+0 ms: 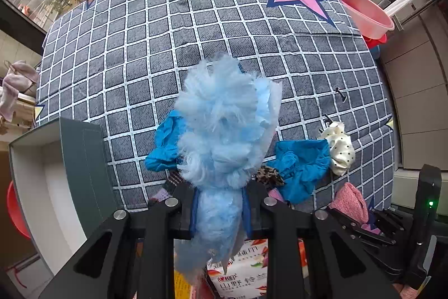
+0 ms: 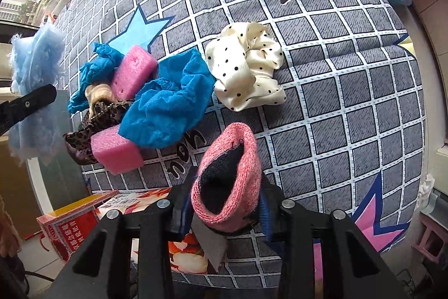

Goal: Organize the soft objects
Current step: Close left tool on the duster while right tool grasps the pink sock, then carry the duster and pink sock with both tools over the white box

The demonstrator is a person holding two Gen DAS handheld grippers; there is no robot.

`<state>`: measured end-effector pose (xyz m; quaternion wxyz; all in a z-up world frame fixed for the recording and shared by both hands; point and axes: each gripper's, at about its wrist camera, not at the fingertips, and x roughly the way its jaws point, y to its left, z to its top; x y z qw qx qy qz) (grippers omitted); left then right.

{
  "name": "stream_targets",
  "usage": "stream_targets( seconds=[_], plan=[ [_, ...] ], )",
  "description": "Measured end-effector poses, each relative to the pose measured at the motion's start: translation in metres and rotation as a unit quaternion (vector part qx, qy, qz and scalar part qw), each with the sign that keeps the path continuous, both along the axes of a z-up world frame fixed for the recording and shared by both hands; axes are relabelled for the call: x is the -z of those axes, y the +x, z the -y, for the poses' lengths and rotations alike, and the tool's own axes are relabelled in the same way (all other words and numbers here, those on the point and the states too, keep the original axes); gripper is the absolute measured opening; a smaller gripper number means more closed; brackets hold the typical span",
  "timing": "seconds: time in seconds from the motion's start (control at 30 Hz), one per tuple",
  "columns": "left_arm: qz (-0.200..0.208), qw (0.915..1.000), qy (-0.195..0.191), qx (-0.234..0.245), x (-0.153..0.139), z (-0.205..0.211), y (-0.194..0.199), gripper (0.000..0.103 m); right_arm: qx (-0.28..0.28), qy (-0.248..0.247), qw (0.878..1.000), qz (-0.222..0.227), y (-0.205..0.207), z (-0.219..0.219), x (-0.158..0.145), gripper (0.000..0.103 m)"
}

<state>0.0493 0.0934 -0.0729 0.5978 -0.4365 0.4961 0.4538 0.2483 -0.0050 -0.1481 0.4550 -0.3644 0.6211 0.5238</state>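
On the grey checked tabletop cloth (image 1: 196, 27), we find the left hand-held gripper (image 1: 219, 203) clamping a fluffy pale-blue duster head (image 1: 224, 114), the right hand-held gripper (image 2: 226, 203) clamping a pink knitted sock (image 2: 229, 175); loose fibres may snag or slip.

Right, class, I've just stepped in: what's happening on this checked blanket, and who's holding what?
A person with two handheld grippers is sorting soft items. The left gripper is shut on a fluffy light-blue duster, held up beside an open grey box. The right gripper is shut on a pink knitted sock. Still lying on the checked blanket are blue shoe covers, pink foam blocks, a polka-dot scrunchie and a leopard-print scrunchie.
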Motion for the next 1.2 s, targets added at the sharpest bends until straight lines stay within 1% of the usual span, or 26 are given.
stream_targets(
  seconds=[0.27,0.43,0.6,0.83,1.07,1.2],
  plan=[
    [0.007,1.0,0.0,-0.004,-0.017,0.021,0.005,0.026,-0.001,0.014,1.0,-0.009,0.023,0.003,-0.023,0.04],
    [0.013,0.9997,-0.007,-0.019,-0.022,0.035,0.007,0.026,-0.001,0.02,1.0,-0.015,0.029,0.008,-0.031,0.04],
    [0.016,0.9995,-0.002,-0.026,-0.034,0.051,0.006,0.026,-0.006,0.024,0.999,-0.025,0.03,0.01,-0.036,0.04],
    [0.02,0.9991,-0.008,-0.036,-0.039,0.073,0.006,0.026,-0.035,0.039,0.998,-0.028,0.029,0.011,-0.047,0.04],
    [0.024,0.9994,-0.025,-0.008,-0.03,0.106,0.025,0.026,-0.058,0.036,0.997,-0.025,0.035,0.023,-0.041,0.04],
    [0.029,0.9987,-0.034,0.025,-0.025,0.124,0.033,0.026,-0.063,0.029,0.997,-0.02,0.037,0.035,-0.036,0.04]
  ],
)
